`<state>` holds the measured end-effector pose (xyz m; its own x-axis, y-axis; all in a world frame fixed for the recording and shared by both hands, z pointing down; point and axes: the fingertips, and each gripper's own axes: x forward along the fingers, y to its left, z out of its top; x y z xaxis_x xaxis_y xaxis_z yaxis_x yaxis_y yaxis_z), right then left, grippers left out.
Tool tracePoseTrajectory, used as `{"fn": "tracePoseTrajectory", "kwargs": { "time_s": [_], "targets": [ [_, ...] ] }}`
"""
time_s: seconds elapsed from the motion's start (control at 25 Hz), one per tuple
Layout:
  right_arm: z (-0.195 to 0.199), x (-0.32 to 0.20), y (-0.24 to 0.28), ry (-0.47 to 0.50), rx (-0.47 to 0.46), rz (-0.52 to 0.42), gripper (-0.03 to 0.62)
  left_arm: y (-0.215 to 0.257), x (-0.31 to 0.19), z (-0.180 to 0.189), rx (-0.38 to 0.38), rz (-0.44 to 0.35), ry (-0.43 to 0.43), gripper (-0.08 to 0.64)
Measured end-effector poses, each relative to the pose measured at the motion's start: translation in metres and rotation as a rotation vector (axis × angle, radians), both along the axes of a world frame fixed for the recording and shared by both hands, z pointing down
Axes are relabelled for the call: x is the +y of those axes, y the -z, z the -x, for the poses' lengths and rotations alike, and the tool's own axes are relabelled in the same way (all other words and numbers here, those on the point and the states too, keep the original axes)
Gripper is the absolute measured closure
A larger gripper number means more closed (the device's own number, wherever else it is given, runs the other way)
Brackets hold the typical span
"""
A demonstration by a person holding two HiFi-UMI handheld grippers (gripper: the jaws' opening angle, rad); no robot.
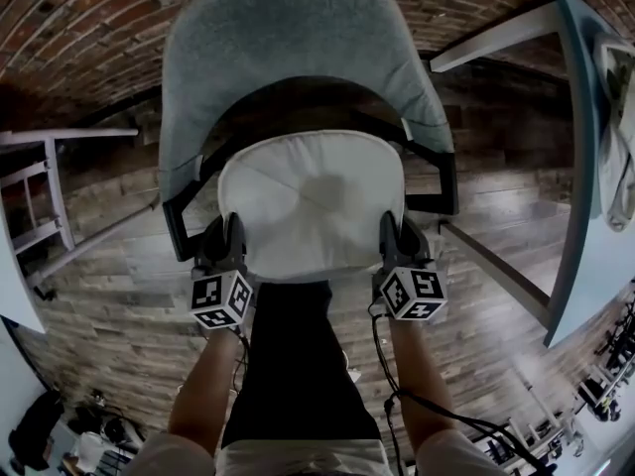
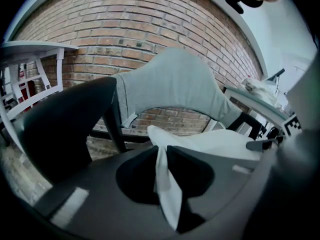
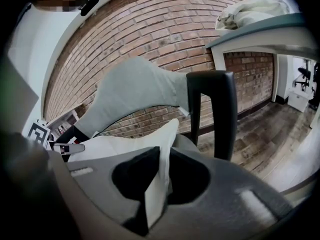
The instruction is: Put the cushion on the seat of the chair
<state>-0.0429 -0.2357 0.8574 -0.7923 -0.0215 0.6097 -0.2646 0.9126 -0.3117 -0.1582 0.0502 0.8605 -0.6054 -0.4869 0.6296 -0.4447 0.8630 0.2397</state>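
A white cushion [image 1: 313, 201] lies flat over the seat of a chair with a grey padded backrest [image 1: 298, 38] and black armrests. My left gripper [image 1: 228, 241] is shut on the cushion's front left edge, and my right gripper [image 1: 395, 236] is shut on its front right edge. In the left gripper view the white fabric [image 2: 165, 181] is pinched between the black jaws of the left gripper [image 2: 161, 151], with the black armrest [image 2: 65, 129] close at the left. The right gripper view shows the cushion's edge [image 3: 157, 189] clamped in the right gripper [image 3: 162, 156], beside the other armrest [image 3: 220, 109].
A brick wall stands behind the chair. A white table [image 1: 585, 167] with a crumpled cloth [image 1: 620, 137] on it is at the right, and a white shelf frame [image 1: 45, 196] at the left. The person's legs [image 1: 298, 365] stand on the wooden floor just before the chair.
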Motion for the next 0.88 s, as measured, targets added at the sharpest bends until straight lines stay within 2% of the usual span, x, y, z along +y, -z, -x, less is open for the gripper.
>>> {"fn": "tracePoseTrajectory", "kwargs": {
  "time_s": [0.48, 0.88],
  "targets": [
    [-0.011, -0.017, -0.04, -0.015, 0.047, -0.035, 0.55, -0.037, 0.012, -0.005, 0.004, 0.123, 0.035, 0.515],
    [-0.015, -0.027, -0.074, -0.022, 0.104, -0.057, 0.548, -0.071, 0.017, -0.008, 0.012, 0.187, 0.049, 0.515]
  ]
}}
